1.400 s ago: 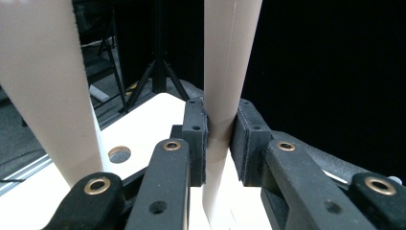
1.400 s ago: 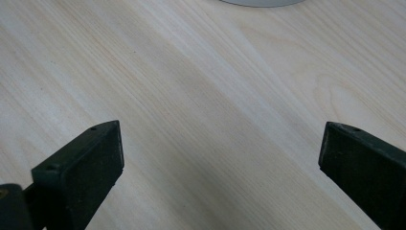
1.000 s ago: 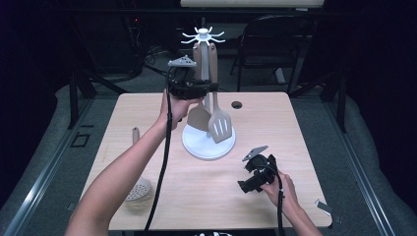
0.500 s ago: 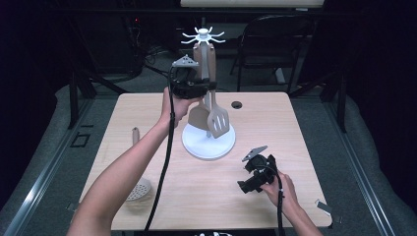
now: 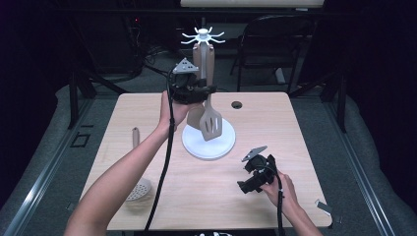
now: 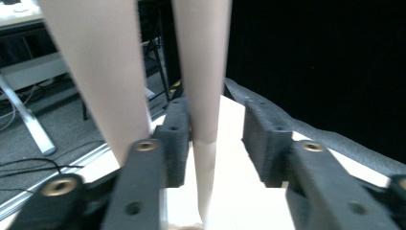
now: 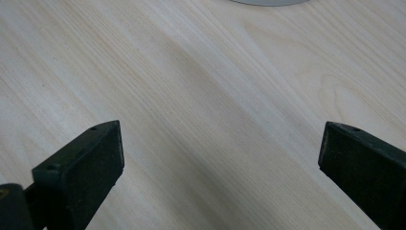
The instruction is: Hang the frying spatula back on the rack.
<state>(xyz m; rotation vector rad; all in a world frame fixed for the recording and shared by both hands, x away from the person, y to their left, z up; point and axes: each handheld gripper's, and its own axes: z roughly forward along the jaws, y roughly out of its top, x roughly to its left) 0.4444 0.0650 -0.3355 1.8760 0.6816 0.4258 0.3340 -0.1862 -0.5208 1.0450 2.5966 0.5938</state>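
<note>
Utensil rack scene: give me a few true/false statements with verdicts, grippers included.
1. A slotted spatula hangs from the rack. True.
2. The left gripper is clamped on the handle. False: its jaws have just been opening; a gap shows beside the handle.
3. The right gripper holds a spoon. False: open, nothing between its jaws, over bare table.
4. A skimmer lies near the table's front left. True.
5. The rack's base is black. False: white.
</note>
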